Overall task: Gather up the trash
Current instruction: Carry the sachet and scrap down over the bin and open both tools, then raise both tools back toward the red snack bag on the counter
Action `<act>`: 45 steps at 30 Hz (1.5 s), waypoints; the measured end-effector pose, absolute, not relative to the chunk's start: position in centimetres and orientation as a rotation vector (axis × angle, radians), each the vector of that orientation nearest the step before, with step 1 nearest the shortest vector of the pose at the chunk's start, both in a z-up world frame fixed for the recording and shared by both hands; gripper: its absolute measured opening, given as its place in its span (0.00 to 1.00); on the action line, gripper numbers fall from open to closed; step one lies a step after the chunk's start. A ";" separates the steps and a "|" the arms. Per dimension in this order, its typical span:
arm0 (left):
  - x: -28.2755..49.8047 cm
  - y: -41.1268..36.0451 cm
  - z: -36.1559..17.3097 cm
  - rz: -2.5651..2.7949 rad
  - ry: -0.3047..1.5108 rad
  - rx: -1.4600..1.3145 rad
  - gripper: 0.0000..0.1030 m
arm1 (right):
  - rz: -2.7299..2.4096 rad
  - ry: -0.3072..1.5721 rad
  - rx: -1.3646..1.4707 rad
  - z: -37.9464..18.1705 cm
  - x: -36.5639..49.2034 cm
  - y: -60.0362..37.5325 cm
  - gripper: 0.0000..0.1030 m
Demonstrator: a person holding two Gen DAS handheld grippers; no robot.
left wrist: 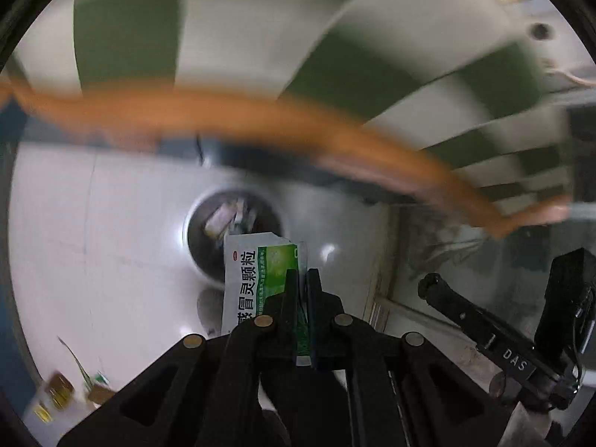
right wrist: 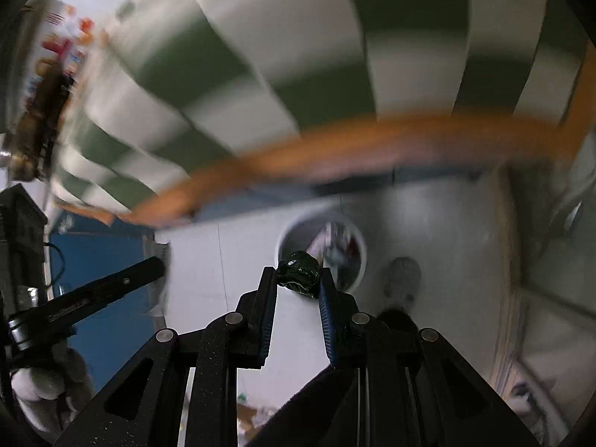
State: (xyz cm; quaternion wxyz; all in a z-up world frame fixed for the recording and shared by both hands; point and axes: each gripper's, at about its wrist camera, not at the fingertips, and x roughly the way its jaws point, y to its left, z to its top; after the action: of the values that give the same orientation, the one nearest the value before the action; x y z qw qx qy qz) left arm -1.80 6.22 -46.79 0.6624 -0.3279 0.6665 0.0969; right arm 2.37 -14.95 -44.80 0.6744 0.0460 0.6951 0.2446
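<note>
The left wrist view alone shows the left gripper [left wrist: 302,279] clamped on a white-and-green sachet [left wrist: 257,279] printed with Chinese characters, low centre of the frame, in front of the round bin [left wrist: 193,238] on the pale floor [left wrist: 93,242]. "DAS" reads on the other tool at lower right. The right wrist view alone shows the right gripper [right wrist: 298,279] pinching a dark crumpled wad [right wrist: 300,273] at centre, before the bin [right wrist: 288,240].
</note>
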 end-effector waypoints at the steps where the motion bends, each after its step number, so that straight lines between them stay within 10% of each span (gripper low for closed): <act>1: -2.4 6.6 -49.5 0.228 1.520 -0.763 0.02 | 0.552 1.579 0.104 -46.9 2.2 -14.6 0.23; 11: -5.0 8.8 -70.9 0.292 1.623 -0.785 0.10 | 0.621 1.686 -0.003 -71.1 1.3 -9.2 0.24; 13: -5.2 9.0 -73.1 0.310 1.619 -0.739 0.28 | 0.599 1.722 -0.020 -74.4 1.3 -8.9 0.25; 15: -5.5 9.4 -73.9 0.342 1.603 -0.702 0.79 | 0.568 1.731 -0.036 -75.8 1.3 -9.1 0.40; 19: -6.4 10.0 -73.6 0.402 1.586 -0.634 0.98 | 0.529 1.708 -0.083 -76.4 1.1 -9.5 0.61; 23: -7.3 10.3 -70.8 0.461 1.571 -0.529 0.99 | 0.462 1.664 -0.187 -74.9 0.7 -9.5 1.00; 45: -12.0 6.0 -40.3 0.445 1.480 -0.431 0.99 | 0.447 1.451 -0.329 -40.1 -4.4 -11.6 1.00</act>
State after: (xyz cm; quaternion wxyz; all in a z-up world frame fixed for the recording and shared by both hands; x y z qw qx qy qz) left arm -11.99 5.96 -40.31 0.6950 -0.1931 0.6633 0.1993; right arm -4.42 -11.64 -40.09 0.7132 -0.1484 0.6548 0.2017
